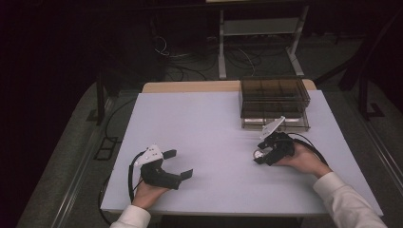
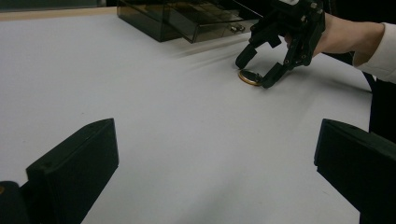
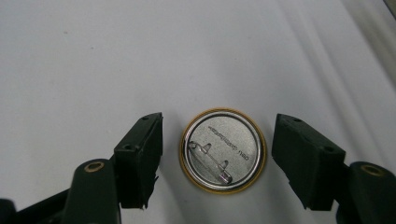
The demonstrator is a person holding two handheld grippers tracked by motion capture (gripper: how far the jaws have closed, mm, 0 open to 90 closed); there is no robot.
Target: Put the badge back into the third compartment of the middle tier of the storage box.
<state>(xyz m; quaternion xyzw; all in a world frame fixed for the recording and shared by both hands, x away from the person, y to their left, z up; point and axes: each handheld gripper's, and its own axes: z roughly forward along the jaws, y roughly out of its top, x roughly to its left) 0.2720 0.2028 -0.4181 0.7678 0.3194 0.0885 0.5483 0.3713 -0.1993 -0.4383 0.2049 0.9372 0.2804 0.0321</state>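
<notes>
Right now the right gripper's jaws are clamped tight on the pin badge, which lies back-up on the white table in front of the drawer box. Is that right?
Not quite. The right gripper is not clamped: its jaws stand on either side of the pin badge with a gap on both sides, as the right gripper view shows. The rest holds: the badge lies back-up on the white table, in front of the drawer box.

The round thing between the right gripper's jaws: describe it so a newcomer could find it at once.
On the white table, in front of the smoky drawer box, the right gripper straddles a pin badge. It lies face down, not yet pinched: silver back, gold rim, safety pin.
</notes>
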